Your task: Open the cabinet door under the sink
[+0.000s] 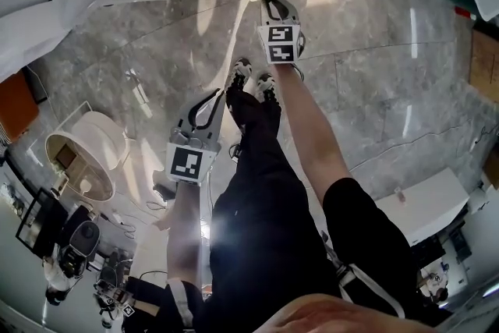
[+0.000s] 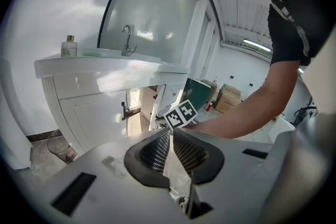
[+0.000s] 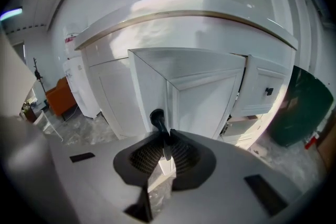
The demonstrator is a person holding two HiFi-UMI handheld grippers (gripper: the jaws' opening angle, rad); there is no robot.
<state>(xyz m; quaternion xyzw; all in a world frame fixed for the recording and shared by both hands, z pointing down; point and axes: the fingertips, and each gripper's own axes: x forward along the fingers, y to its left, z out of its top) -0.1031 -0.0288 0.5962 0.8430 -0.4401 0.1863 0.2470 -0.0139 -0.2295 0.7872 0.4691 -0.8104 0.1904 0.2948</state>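
Presently: right tongs [image 3: 165, 140], closed on the black handle [image 3: 157, 118] of the white cabinet door [image 3: 147, 93] beneath the sink's bench [image 3: 184, 12]. The door stands swung out from the cabinet front, with an opening showing behind it in the left gripper view. Left tongs [image 2: 171, 132], drawn together with nothing between them, held in the air away from the cabinet and aimed towards it. On the bench: one tap [image 2: 126, 40] and one small bottle [image 2: 69, 45] near its left end. Beside the open door: one drawer front with a small black knob [image 3: 269, 91]. Underfoot: grey marbled floor [image 1: 374, 90].
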